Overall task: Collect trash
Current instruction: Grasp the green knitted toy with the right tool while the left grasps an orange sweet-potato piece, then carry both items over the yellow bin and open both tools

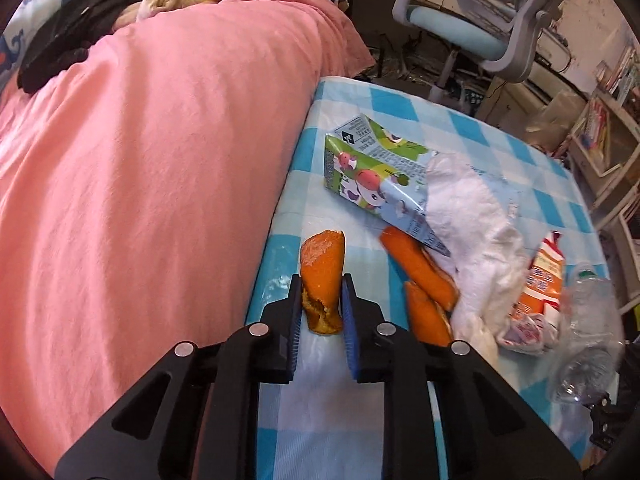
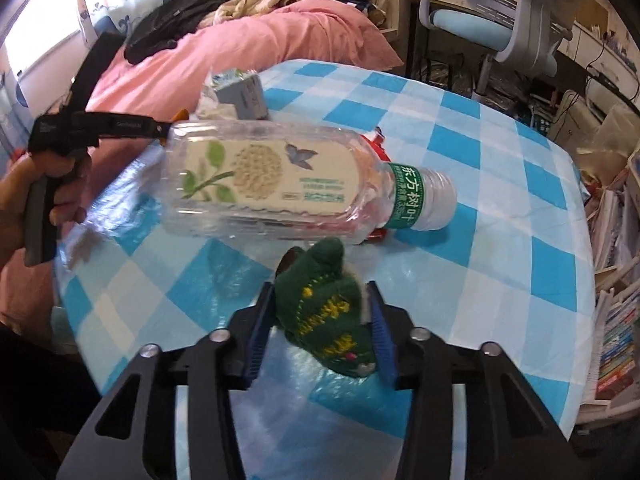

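Note:
My left gripper (image 1: 321, 282) is shut on a curled piece of orange peel (image 1: 322, 254), which stands on end at the table's left edge. More orange peel (image 1: 420, 268) lies to its right, beside a green milk carton (image 1: 372, 176), crumpled white tissue (image 1: 476, 216) and an orange wrapper (image 1: 540, 280). In the right wrist view my right gripper (image 2: 320, 286) has a green knitted item (image 2: 320, 316) between its blue pads, which press on both its sides. Just beyond it a clear plastic bottle (image 2: 272, 184) lies on its side.
The round table has a blue and white checked cloth (image 2: 500, 184). A bed with a pink blanket (image 1: 140, 140) presses against its left side. A grey and blue desk chair (image 1: 480, 28) stands behind, with bookshelves (image 2: 616, 320) at the right. A person's hand (image 2: 16, 200) shows at the left.

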A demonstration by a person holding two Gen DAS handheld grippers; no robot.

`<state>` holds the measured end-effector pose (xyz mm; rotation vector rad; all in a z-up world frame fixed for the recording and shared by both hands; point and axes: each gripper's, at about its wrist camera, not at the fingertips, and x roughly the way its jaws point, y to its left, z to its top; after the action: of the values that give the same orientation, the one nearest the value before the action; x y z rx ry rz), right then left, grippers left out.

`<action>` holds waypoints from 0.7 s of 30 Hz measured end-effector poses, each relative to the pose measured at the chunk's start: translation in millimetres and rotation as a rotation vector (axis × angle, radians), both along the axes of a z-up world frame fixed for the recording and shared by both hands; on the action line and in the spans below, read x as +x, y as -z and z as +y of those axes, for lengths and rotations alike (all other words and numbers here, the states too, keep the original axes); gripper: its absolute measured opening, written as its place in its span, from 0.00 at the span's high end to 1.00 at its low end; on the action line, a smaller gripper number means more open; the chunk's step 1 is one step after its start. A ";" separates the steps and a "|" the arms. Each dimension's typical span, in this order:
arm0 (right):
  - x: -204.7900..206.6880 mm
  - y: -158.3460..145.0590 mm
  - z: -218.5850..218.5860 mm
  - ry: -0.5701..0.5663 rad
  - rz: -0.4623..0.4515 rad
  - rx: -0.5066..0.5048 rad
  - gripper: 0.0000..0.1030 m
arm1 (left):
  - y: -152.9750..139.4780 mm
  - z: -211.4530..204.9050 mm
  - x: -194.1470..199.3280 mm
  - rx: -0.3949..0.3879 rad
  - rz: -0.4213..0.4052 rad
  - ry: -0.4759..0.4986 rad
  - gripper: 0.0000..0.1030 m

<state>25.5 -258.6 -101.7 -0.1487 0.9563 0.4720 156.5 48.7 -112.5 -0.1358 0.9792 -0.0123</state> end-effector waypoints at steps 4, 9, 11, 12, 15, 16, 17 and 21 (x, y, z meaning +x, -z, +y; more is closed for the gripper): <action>-10.4 -7.5 0.7 -0.011 -0.009 0.020 0.61 | -21.1 0.9 -22.3 -0.039 -0.042 0.000 0.83; -28.4 -22.5 1.4 -0.022 -0.054 0.042 0.61 | -55.7 -22.4 -64.3 -0.011 -0.136 0.054 0.83; -35.5 -30.8 0.2 -0.026 -0.077 0.061 0.61 | -65.9 -34.3 -80.6 0.000 -0.166 0.077 0.83; -38.1 -34.4 -0.5 -0.028 -0.088 0.068 0.61 | -70.1 -40.2 -88.2 0.003 -0.178 0.087 0.83; -53.3 -50.1 -4.0 -0.049 -0.136 0.112 0.61 | -81.6 -59.2 -115.5 0.013 -0.216 0.113 0.83; -58.4 -55.4 -5.7 -0.057 -0.149 0.133 0.61 | -84.7 -66.1 -127.9 0.011 -0.231 0.120 0.83; -62.6 -59.3 -7.3 -0.064 -0.157 0.151 0.61 | -86.4 -70.7 -135.6 0.013 -0.239 0.123 0.83; -79.5 -69.2 -8.4 -0.105 -0.173 0.195 0.61 | -86.4 -86.0 -162.2 0.047 -0.253 0.151 0.83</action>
<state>-54.0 -267.0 -32.5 -0.0622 0.7315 0.6357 -5.7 -37.3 -26.1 -0.0159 0.7347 -0.1419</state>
